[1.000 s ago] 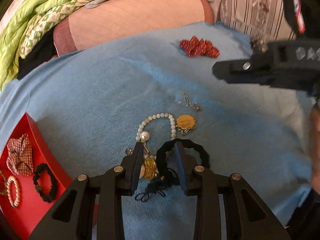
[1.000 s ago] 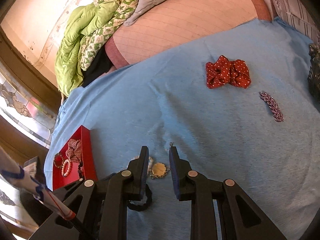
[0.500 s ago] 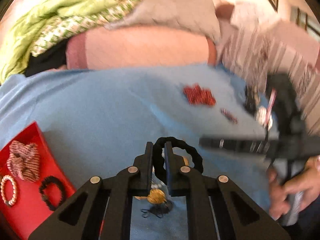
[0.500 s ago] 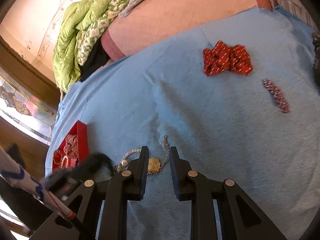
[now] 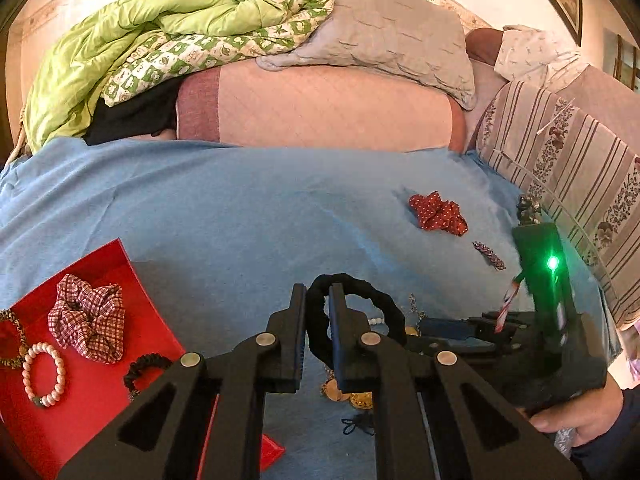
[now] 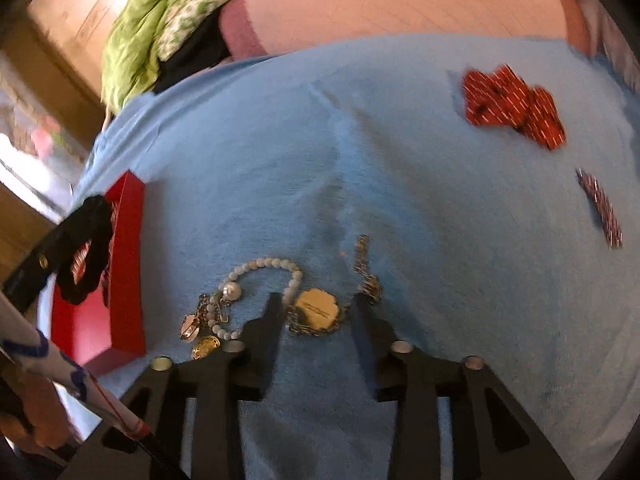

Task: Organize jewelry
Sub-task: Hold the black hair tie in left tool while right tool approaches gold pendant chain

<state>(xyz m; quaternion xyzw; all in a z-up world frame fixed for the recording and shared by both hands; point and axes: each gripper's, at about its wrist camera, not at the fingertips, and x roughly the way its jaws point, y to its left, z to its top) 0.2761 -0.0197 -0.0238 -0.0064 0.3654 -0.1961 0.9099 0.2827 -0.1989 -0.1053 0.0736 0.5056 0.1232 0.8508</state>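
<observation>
Over the bed's blue blanket (image 5: 240, 216), the left claw (image 5: 317, 300) is gripping a black hair tie (image 5: 360, 292), with the red tray (image 5: 92, 392) lying to its left. Near the front edge, the right claw (image 6: 316, 304) is spreading wide, seemingly straddling a gold pendant (image 6: 318, 310).

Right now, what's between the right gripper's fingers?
The gold round pendant on its chain lies on the blue blanket between the open fingers of the right gripper, shown in the right wrist view; the pearl bracelet lies just left.
</observation>
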